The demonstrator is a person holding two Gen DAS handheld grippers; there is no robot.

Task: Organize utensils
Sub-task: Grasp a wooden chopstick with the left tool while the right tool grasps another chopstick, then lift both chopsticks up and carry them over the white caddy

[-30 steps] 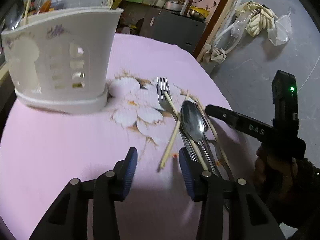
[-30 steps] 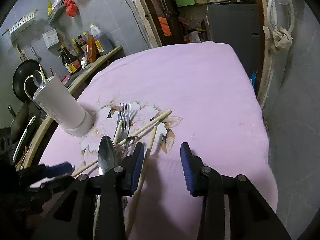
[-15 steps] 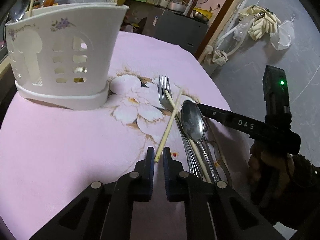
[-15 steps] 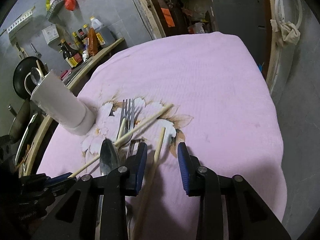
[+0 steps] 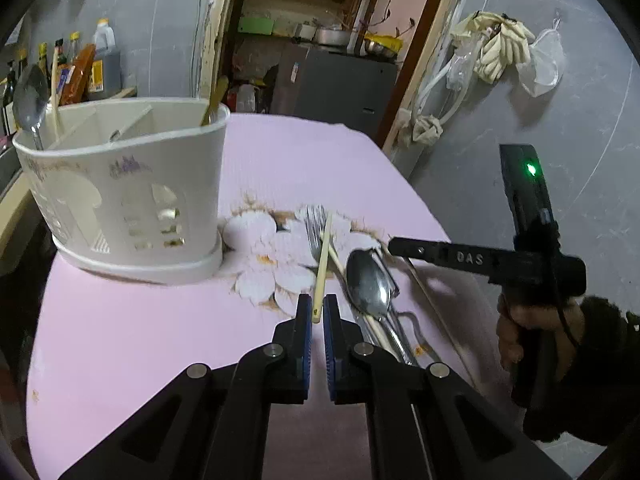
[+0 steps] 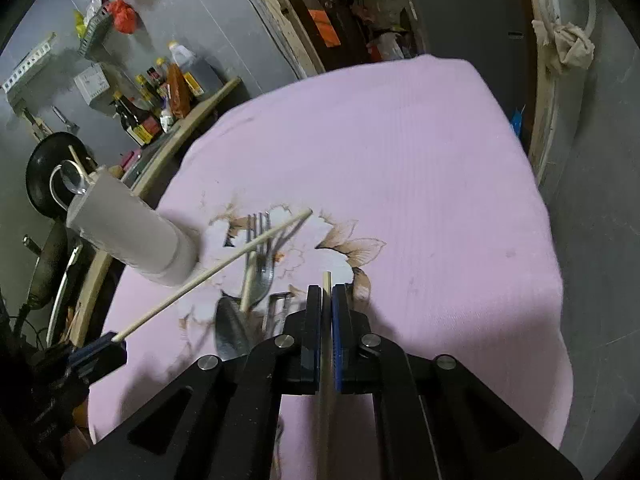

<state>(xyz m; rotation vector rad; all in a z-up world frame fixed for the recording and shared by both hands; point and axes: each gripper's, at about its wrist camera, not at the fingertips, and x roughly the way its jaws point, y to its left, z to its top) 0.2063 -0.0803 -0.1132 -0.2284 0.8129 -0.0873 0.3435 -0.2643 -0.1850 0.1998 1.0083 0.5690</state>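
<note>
Grey walls surround the table with its pink cloth; behind it stands a dark cabinet, left of it a bottle shelf.

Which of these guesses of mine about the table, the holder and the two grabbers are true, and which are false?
1. Each gripper pinches a chopstick. True: the left gripper holds one chopstick, the right gripper another chopstick.
2. The white holder is empty. False: a spoon and sticks stand in it.
3. A fork lies on the pink cloth. True.
4. The holder lies on its side. False: it stands upright.
5. The cloth is plain. False: it bears a flower print.
</note>
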